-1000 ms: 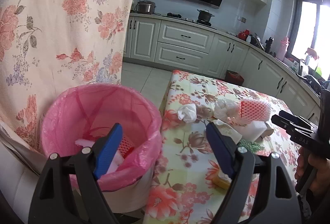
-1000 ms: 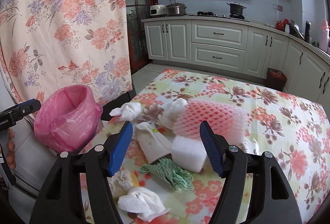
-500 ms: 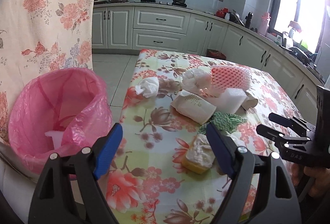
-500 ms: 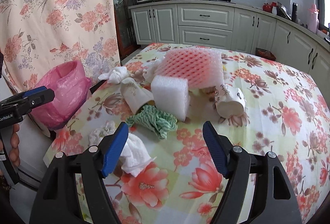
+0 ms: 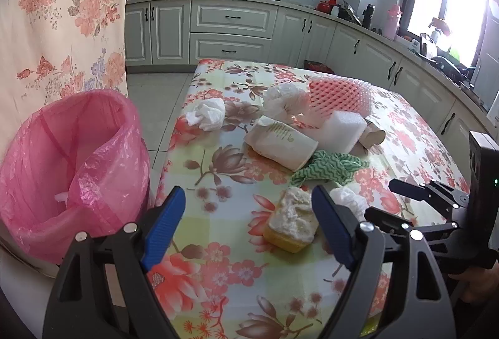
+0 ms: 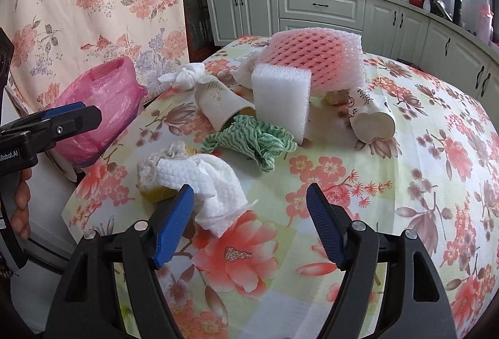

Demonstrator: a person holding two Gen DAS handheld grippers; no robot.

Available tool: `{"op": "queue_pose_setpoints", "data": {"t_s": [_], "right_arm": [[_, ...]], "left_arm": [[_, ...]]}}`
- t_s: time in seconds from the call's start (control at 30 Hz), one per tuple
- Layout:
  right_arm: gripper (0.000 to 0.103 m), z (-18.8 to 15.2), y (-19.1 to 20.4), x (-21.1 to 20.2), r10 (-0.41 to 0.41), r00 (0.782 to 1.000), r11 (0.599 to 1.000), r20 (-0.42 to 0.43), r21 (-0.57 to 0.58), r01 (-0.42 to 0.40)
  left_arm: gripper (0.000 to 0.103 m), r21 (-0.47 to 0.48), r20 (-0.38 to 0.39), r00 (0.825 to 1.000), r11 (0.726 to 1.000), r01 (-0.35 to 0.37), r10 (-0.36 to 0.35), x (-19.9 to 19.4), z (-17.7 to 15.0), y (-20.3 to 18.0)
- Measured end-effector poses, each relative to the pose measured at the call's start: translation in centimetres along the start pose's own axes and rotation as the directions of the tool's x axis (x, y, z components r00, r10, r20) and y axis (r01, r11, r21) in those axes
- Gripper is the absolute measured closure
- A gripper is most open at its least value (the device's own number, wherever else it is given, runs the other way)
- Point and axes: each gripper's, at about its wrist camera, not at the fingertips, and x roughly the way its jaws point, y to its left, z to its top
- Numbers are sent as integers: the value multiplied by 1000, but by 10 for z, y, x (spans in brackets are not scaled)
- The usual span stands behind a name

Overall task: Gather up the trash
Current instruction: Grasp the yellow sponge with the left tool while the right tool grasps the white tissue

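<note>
A: The left gripper [image 5: 248, 220] is spread wide with nothing between its blue pads, hanging over the near edge of the desk [image 5: 224, 270]. The yellow sponge [image 5: 291, 225] lies just inside its right finger, not touched.

B: And the right gripper [image 6: 249, 208]?

A: Also spread and empty. Its left finger sits just in front of the white paper towel [image 6: 202, 183], which lies against that same sponge [image 6: 156, 192]; I cannot tell whether finger and towel touch.

B: Where is the rest of the trash?

A: Farther back on the floral cloth: a green wavy rag [image 6: 249, 139], a paper cup on its side [image 6: 218, 103], a white foam block [image 6: 280, 98] standing upright, pink foam netting [image 6: 315, 58] behind it, another tipped cup [image 6: 372, 117] and a crumpled tissue [image 5: 207, 114].

B: The bin?

A: The pink-bagged bin [image 5: 71, 164] stands off the left side of the desk, beside the flowered curtain [image 5: 62, 11].
</note>
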Motion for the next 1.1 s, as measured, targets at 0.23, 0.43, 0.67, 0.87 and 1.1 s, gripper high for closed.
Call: {"op": "queue_pose_setpoints", "data": {"t_s": [0.23, 0.43, 0.67, 0.87, 1.1], "right_arm": [[35, -3, 5, 14, 7, 999, 1000, -35, -19, -8], [40, -4, 8, 25, 9, 998, 1000, -60, -28, -11], [51, -4, 9, 37, 25, 996, 999, -85, -31, -28], [79, -5, 12, 44, 44, 994, 997, -105, -52, -49], [91, -3, 10, 39, 58, 994, 997, -88, -53, -63]], "left_arm": [[23, -9, -12, 1000, 1000, 6, -6, 5, -4, 3], [24, -9, -29, 999, 1000, 20, -20, 11, -6, 4], [24, 23, -57, 997, 998, 53, -51, 20, -11, -3], [25, 39, -86, 994, 996, 75, -72, 30, -14, -11], [34, 71, -135, 985, 991, 114, -104, 46, -20, -23]]}}
